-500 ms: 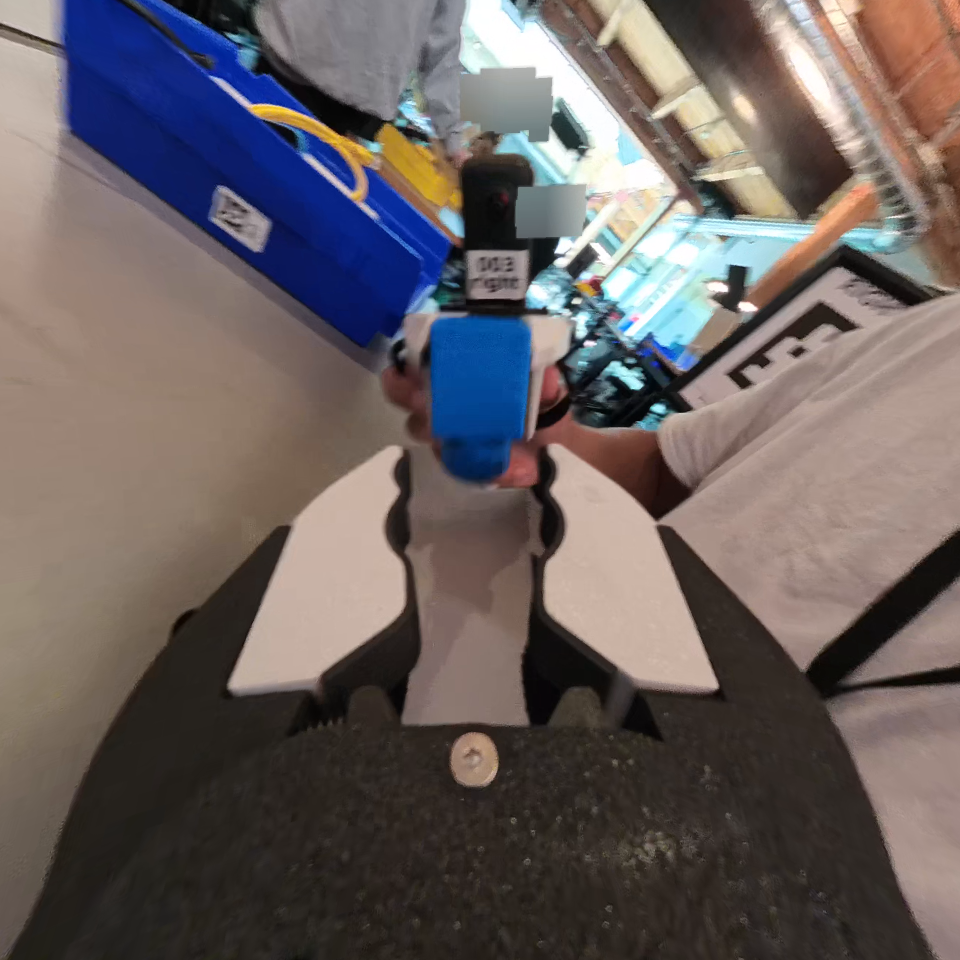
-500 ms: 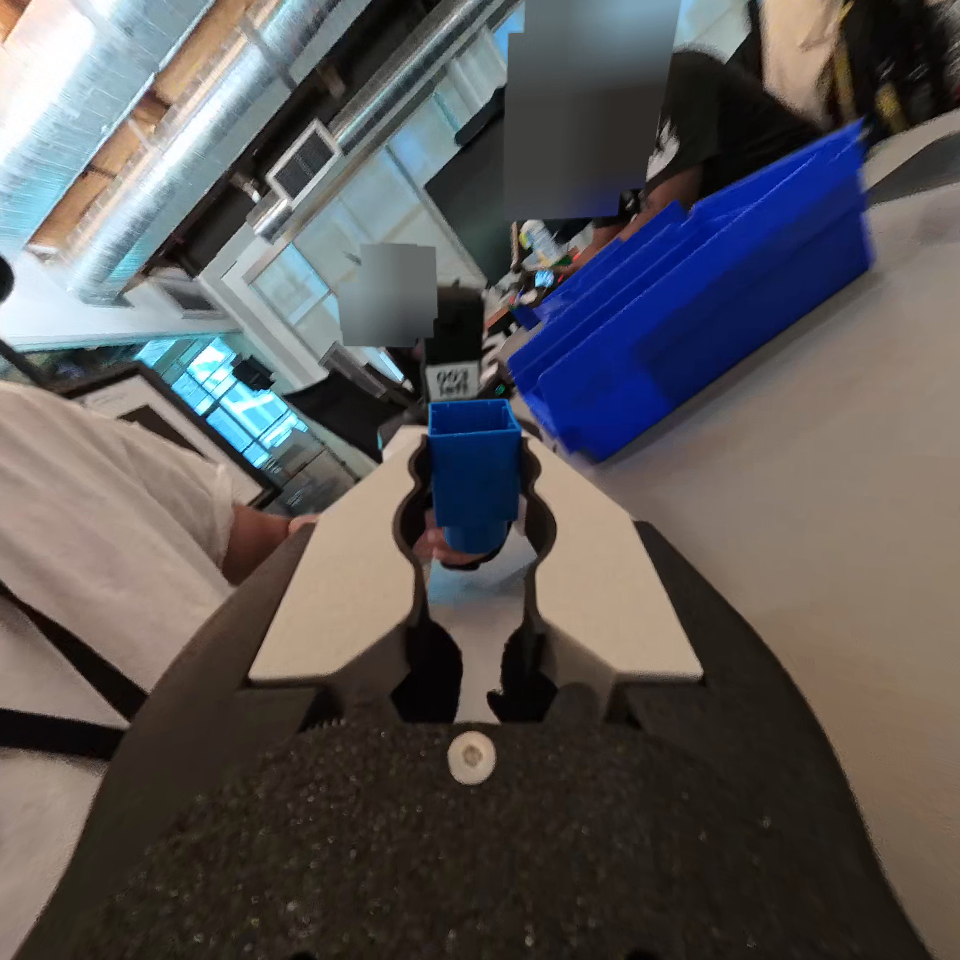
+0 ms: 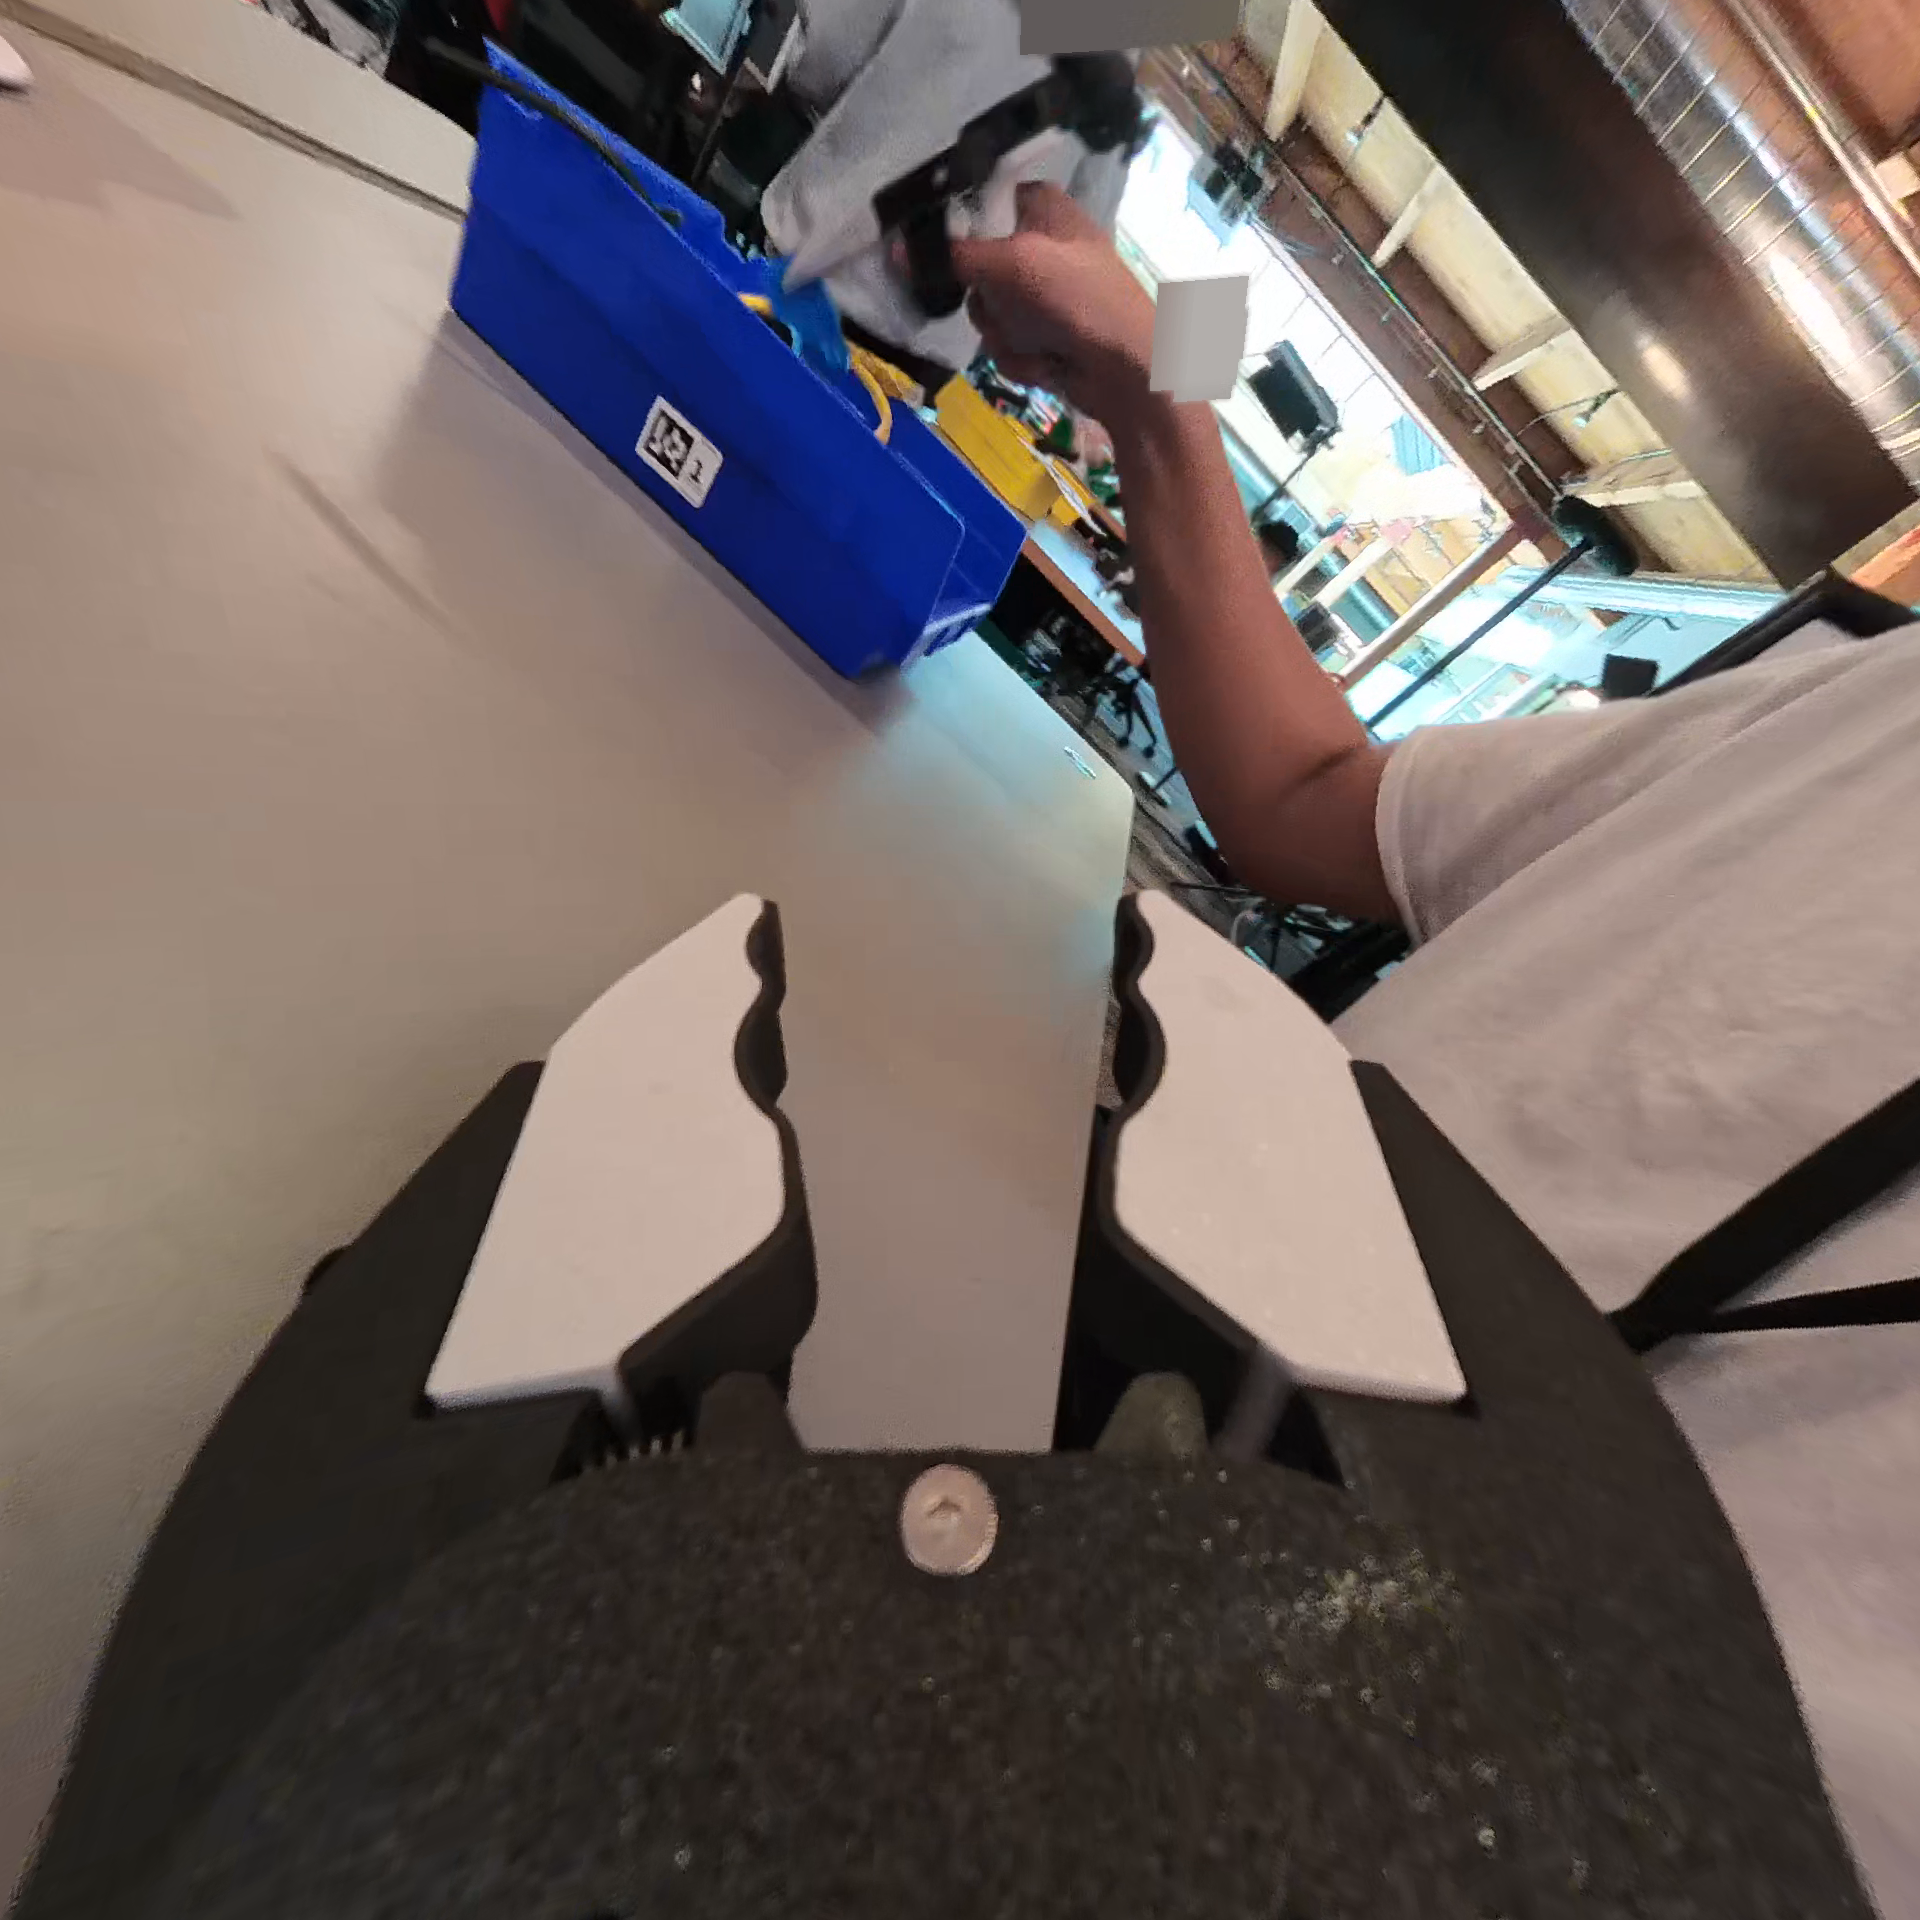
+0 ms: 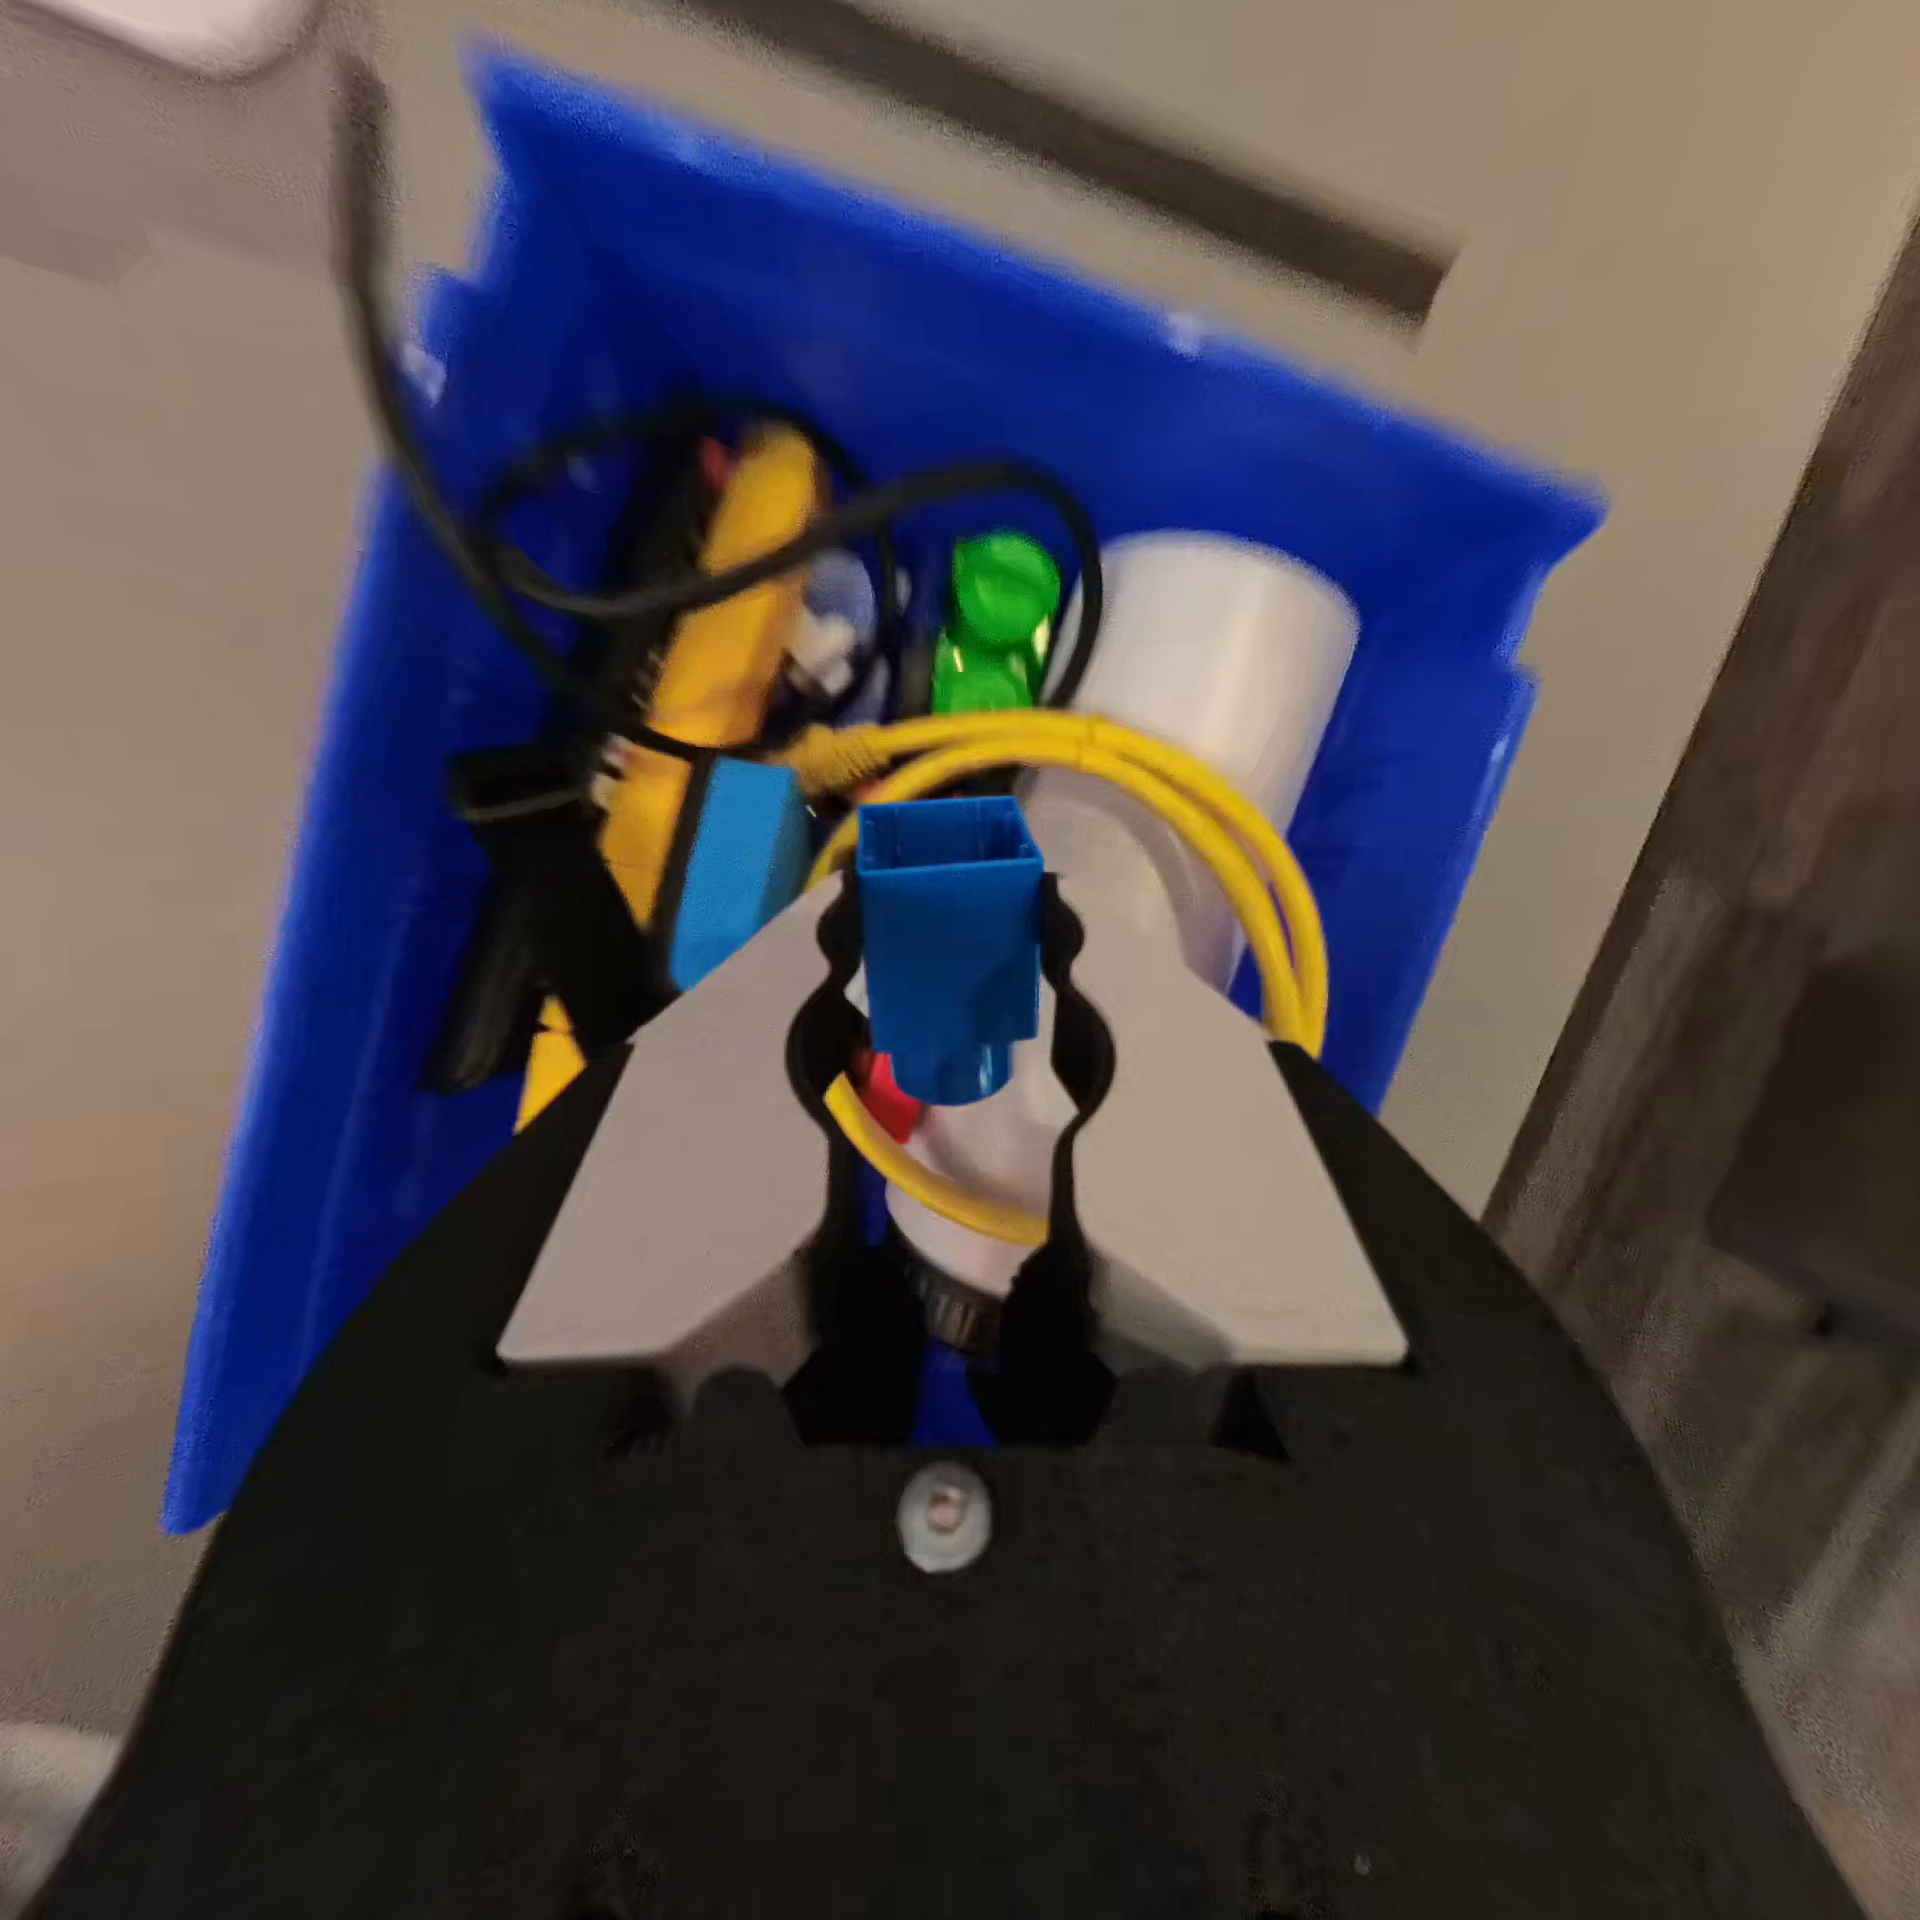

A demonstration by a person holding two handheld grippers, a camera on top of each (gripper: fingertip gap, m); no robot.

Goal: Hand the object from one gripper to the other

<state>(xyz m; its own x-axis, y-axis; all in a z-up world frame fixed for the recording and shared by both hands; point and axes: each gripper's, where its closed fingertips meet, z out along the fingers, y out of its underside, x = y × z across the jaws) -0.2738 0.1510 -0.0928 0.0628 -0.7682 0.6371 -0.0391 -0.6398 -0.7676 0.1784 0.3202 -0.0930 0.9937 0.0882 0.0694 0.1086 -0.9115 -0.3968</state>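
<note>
- The right gripper (image 4: 948, 935) is clamped on the blue plastic piece (image 4: 951, 951), a squarish hollow tube with a round stub at the lower end, pinched between the wavy inner edges of the two white fingers (image 4: 717, 1122).
- It's hanging right over the open blue bin (image 4: 1039, 374), and the piece is above the stuff inside, not touching any of it as far as I can tell.
- The bin is pretty cluttered: a looped yellow cable (image 4: 1226, 821), a tangled black cable (image 4: 644, 592), something bright green (image 4: 992, 623), a white cylinder (image 4: 1226, 644), a light blue block (image 4: 732, 868) and a yellow-orange thing (image 4: 743, 582). All a bit motion-blurred.
- The left gripper (image 3: 945, 935) is spread wide with nothing in it, just the pale table (image 3: 312, 727) showing between the fingers.
- From the left wrist view you can see the person's arm (image 3: 1226, 644) reaching up over the bin, which sits on the table well away from the left gripper.
- The bin has a white sticker (image 3: 677, 452) on its side.
</note>
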